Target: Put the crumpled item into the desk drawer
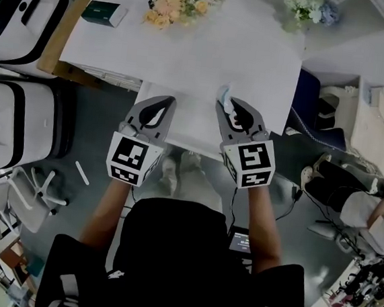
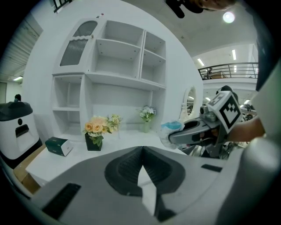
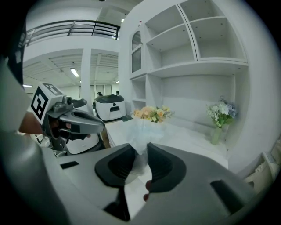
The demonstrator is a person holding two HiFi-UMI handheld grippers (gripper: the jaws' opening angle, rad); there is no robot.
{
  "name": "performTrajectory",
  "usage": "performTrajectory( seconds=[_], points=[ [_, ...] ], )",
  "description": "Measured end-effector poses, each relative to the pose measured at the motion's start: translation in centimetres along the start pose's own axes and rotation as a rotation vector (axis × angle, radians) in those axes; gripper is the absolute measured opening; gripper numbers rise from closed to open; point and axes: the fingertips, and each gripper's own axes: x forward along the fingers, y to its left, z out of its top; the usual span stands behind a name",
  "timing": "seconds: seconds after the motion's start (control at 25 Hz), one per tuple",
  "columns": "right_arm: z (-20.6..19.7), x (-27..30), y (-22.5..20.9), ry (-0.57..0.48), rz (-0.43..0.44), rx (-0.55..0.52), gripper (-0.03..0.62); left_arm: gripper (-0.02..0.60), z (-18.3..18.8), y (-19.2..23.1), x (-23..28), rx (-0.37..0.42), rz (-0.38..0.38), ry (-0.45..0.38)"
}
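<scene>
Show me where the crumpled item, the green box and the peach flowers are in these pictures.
crumpled item [image 3: 142, 132], right gripper view, the pale bulge above the jaws.
green box [image 1: 99, 11], head view, its dark top face.
peach flowers [image 2: 95, 127], left gripper view, the middle blooms.

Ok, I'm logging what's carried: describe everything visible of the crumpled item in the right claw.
The crumpled item is a scrunched wad of thin, translucent whitish film, plastic-looking, with a pale blue patch. The right claw pinches its lower part between both jaws; the rest bulges beyond the tips. It is held above the white desk near its front edge, seemingly touching nothing else.
</scene>
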Motion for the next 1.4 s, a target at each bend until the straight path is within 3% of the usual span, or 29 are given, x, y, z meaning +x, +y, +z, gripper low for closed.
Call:
performTrajectory(
  seconds=[0.92, 1.4],
  points=[
    [-9.7, 5.7, 3.8, 0.258, 0.201, -0.155, 0.078, 0.006, -6.5, 1.9, 1.0, -0.095, 0.078, 0.094],
    [-15.5, 7.9, 6.2, 0.427, 0.297, -0.348, 0.079, 0.006, -9.4, 2.2, 0.5, -0.174, 0.092, 0.113]
  ],
)
